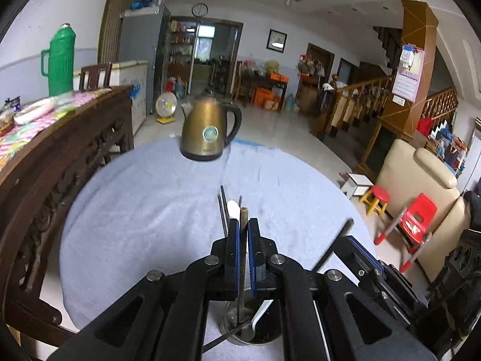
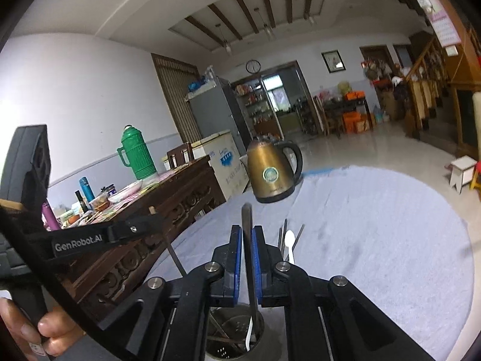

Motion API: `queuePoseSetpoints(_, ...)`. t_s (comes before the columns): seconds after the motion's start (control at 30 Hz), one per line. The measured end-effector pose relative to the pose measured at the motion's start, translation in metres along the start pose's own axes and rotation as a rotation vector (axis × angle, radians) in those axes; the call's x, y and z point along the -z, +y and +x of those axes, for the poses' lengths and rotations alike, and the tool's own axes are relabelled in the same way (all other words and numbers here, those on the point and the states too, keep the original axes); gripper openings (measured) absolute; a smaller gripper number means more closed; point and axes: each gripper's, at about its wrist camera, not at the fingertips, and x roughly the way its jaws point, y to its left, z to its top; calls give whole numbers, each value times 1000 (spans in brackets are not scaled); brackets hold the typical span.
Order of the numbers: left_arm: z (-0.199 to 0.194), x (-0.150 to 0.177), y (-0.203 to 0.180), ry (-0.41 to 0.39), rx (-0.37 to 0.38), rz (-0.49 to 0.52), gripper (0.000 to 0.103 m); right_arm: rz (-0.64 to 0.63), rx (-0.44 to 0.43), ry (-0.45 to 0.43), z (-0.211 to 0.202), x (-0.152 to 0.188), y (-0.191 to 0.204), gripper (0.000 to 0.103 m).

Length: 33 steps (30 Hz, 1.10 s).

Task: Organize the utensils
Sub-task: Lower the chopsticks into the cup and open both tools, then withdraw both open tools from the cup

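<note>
i'm working over the round table [image 2: 375,225], both tools poised above the metal cup [image 2: 234,337] at its near edge. my left gripper [image 1: 243,225] is clamped on a chopstick [image 1: 244,215]; my right gripper [image 2: 247,234] pinches a dark utensil handle [image 2: 247,213]. i should lower each straight down, tip inside the rim, before letting go. the cup already holds a white spoon [image 2: 248,338] and other pieces.

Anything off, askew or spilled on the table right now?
Nothing stands out. Kettle stands upright on the blue cloth, no spill visible. Each hand-held gripper, left and right, grips one utensil over the metal holder, which stands upright.
</note>
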Motion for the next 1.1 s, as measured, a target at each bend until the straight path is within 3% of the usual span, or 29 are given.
queuePoseSetpoints(0.03,-1,0,0,1,7,-1,5,4,-1,-2,-1,0,-2,13)
queuePoseSetpoints(0.07,-2,0,0,1,12,0,7,10,-4,-7,-4,0,-4,25)
queuePoseSetpoints(0.1,-3,0,-1,2,24,4,8,17,-5,-9,-6,-1,-7,47)
queuePoseSetpoints(0.17,-9,-2,0,-10,41,1,14,42,-13,-30,-12,-3,-11,67)
queuePoseSetpoints(0.2,-12,-3,1,-19,47,-2,18,50,-15,-56,-17,-4,-12,67)
queuePoseSetpoints(0.27,-22,-6,3,-51,59,-12,36,42,1,-73,-22,-6,-14,67)
queuePoseSetpoints(0.4,-40,-12,9,-108,65,-39,50,57,32,-79,-25,-9,-23,67)
queuePoseSetpoints(0.53,-59,-14,19,-156,-8,-60,60,80,60,-63,-26,-8,-34,67)
queuePoseSetpoints(0.6,-67,-9,18,-167,-96,-36,69,88,71,-52,-28,-6,-39,67)
queuePoseSetpoints(0.8,-73,6,12,-148,-237,70,74,86,95,-8,-31,-4,-47,67)
queuePoseSetpoints(1.1,-82,3,19,-185,-346,106,76,77,104,-5,-37,-2,-44,67)
